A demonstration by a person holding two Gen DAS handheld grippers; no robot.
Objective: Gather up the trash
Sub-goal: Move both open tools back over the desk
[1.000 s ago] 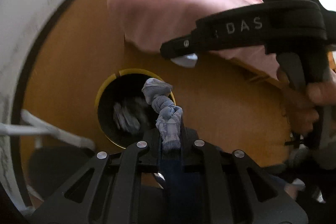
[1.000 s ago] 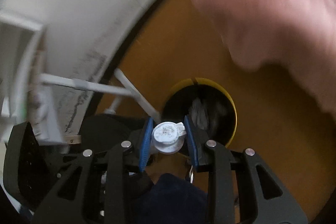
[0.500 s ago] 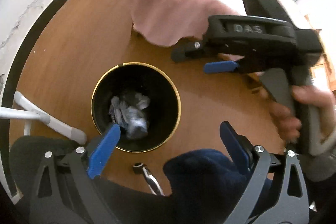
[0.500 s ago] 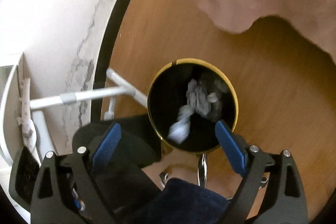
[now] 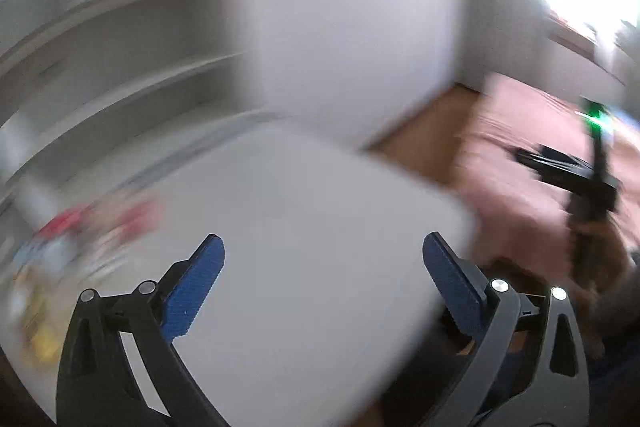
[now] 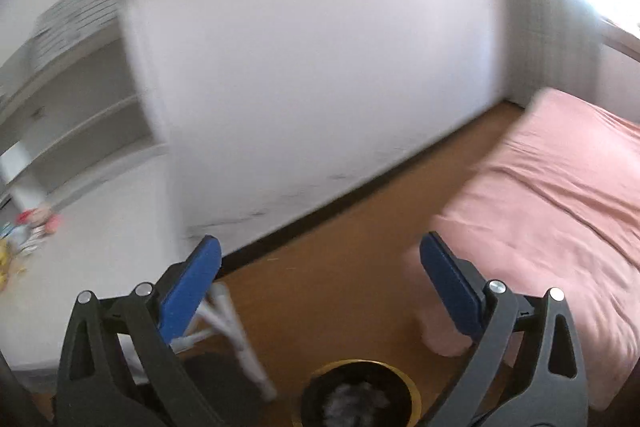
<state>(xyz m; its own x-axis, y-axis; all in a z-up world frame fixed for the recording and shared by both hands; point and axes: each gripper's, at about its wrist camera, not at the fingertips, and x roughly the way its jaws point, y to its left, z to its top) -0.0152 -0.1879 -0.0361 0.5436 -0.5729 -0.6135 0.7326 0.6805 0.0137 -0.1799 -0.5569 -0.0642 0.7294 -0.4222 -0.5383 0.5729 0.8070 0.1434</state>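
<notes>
Left gripper (image 5: 323,281) and right gripper (image 6: 320,277) spread wide, empty. Crumpled grey trash (image 6: 354,403) lay inside round black gold-rimmed bin (image 6: 414,393) on the floor. Colourful blurred litter (image 5: 72,231) sat near the white desk's (image 5: 304,227) left edge; risked a mis-grab from fast, blurred swinging.

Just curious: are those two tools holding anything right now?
No. The left tool and right tool are both wide open, with nothing between their blue pads.

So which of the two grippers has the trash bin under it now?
The right gripper: the gold-rimmed bin lies below its open fingers. The left gripper faces the white desk.
</notes>
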